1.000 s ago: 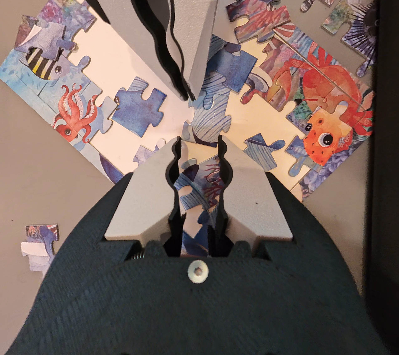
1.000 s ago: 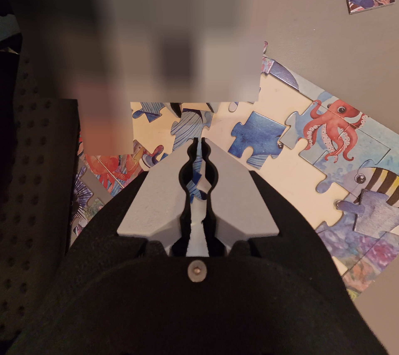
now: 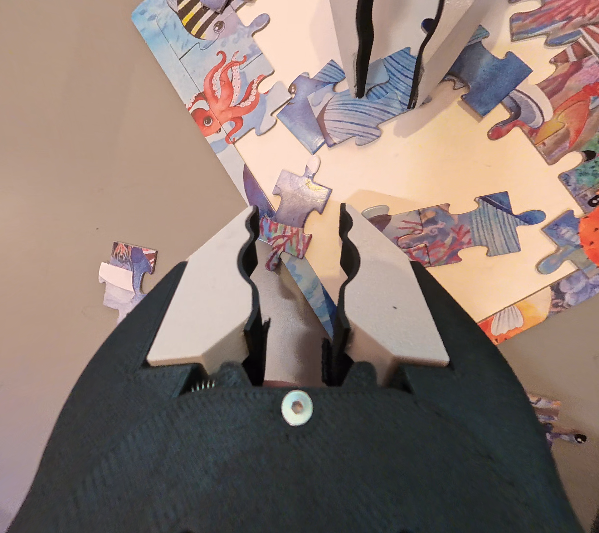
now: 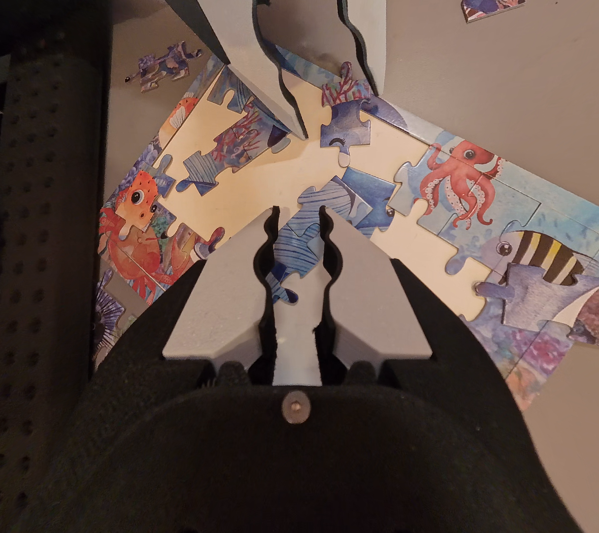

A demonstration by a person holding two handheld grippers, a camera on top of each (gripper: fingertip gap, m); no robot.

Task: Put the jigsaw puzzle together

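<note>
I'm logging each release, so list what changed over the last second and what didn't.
The left tongs opened and pulled back toward the tray's edge, leaving the blue cardboard piece with red coral on the cream puzzle tray. The right tongs opened too, above the blue striped whale pieces. The octopus and striped-fish border pieces stayed locked in place.

Right edge of the puzzle tray (image 3: 405,160) (cut off)
</note>
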